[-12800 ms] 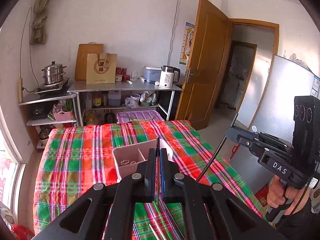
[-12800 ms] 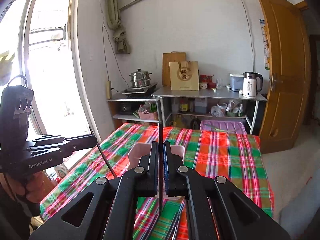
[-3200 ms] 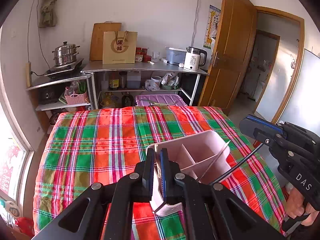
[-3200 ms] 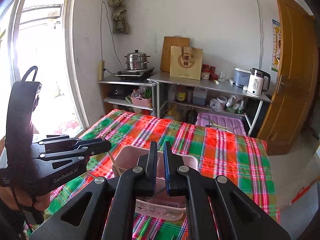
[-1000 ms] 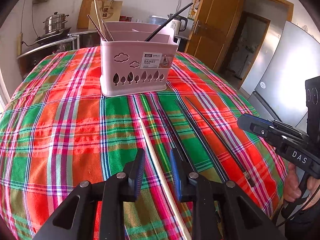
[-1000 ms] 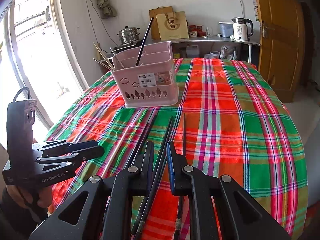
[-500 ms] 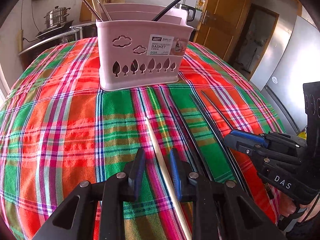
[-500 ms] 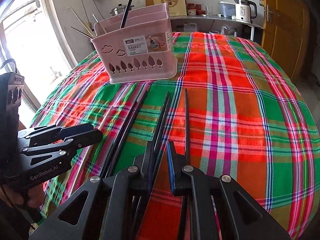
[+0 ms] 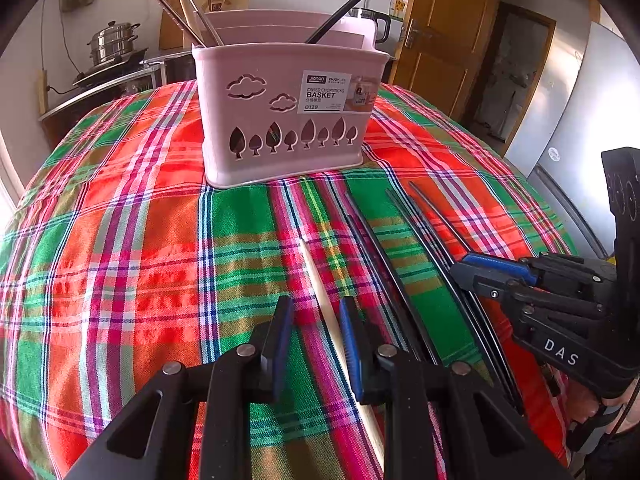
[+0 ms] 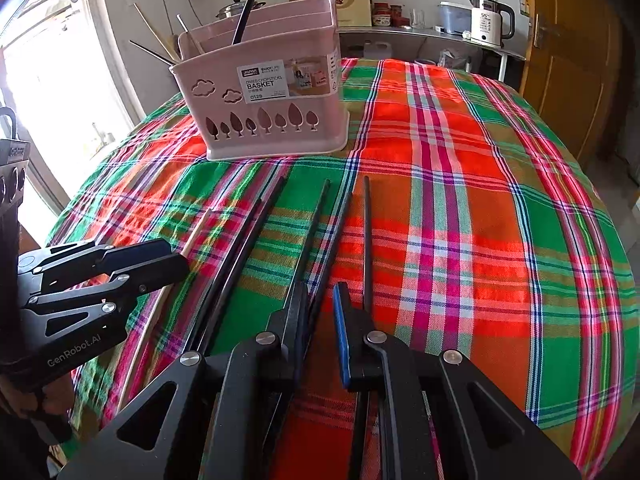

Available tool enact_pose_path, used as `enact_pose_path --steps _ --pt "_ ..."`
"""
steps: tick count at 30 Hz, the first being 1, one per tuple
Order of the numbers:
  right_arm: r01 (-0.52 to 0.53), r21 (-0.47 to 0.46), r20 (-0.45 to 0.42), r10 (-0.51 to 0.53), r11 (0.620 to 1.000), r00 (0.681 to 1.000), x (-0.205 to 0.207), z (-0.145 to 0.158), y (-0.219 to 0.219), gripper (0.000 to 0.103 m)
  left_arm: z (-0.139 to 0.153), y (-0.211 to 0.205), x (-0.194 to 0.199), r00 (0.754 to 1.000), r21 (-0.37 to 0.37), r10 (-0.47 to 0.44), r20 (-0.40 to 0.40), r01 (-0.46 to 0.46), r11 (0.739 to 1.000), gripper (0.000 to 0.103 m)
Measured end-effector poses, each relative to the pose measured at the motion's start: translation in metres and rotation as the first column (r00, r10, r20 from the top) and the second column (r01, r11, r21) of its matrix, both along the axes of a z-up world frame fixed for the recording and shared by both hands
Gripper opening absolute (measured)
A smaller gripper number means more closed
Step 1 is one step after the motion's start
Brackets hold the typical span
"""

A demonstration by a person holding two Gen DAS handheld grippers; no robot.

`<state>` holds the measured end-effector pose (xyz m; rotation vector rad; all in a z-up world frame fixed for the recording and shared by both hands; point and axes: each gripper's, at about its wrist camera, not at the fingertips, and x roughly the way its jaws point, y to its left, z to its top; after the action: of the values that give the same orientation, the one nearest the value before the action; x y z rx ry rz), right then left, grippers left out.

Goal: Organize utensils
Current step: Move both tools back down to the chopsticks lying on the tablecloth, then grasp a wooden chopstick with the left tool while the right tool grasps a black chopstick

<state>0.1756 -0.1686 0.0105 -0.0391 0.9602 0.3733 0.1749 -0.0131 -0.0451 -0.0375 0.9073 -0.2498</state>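
A pink divided chopstick basket (image 9: 288, 112) (image 10: 268, 100) stands upright on the plaid tablecloth and holds a few chopsticks. My left gripper (image 9: 316, 320) is open, low over the cloth, its fingers either side of a pale wooden chopstick (image 9: 320, 292) that also shows in the right wrist view (image 10: 196, 232). Several black chopsticks (image 9: 404, 248) (image 10: 316, 224) lie side by side to its right. My right gripper (image 10: 320, 300) is open, low over the black chopsticks, with one between its fingers.
The plaid cloth (image 10: 480, 200) covers the table, which drops off at the right and near edges. A shelf with a kettle (image 10: 490, 20), a paper bag and a steamer pot (image 9: 112, 44) stands behind. A wooden door (image 9: 440, 52) is at back right.
Both grippers have dropped lower and moved forward toward the chopsticks on the cloth. Both stay open. The basket has not moved.
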Motion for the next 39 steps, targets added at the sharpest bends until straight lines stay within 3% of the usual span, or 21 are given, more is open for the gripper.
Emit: enact_pose_path --steps 18,25,27,32,39 --pt "0.026 0.009 -0.029 -0.026 1.000 0.999 0.043 -0.002 0.005 0.013 0.001 0.006 0.030 0.999 0.020 0.003 -0.034 -0.003 1.000 0.022" --pt "0.027 -0.002 -0.016 -0.027 1.000 1.000 0.048 -0.003 0.008 0.012 0.000 -0.002 0.037 1.000 0.064 -0.007 -0.028 0.009 0.998 0.021" --pt "0.031 0.007 -0.022 -0.030 1.000 0.999 0.049 -0.003 0.006 0.008 0.000 -0.004 0.038 1.000 0.081 -0.007 -0.023 0.009 0.997 0.011" --pt "0.041 0.051 -0.022 -0.040 0.998 0.999 0.046 0.003 -0.003 0.007 0.003 0.002 0.040 0.999 0.032 -0.003 -0.040 0.004 0.999 0.005" --pt "0.033 0.093 0.038 -0.036 0.995 0.999 0.033 0.031 -0.010 0.007 0.036 0.005 0.025 0.999 -0.002 -0.017 0.034 0.017 1.000 0.005"
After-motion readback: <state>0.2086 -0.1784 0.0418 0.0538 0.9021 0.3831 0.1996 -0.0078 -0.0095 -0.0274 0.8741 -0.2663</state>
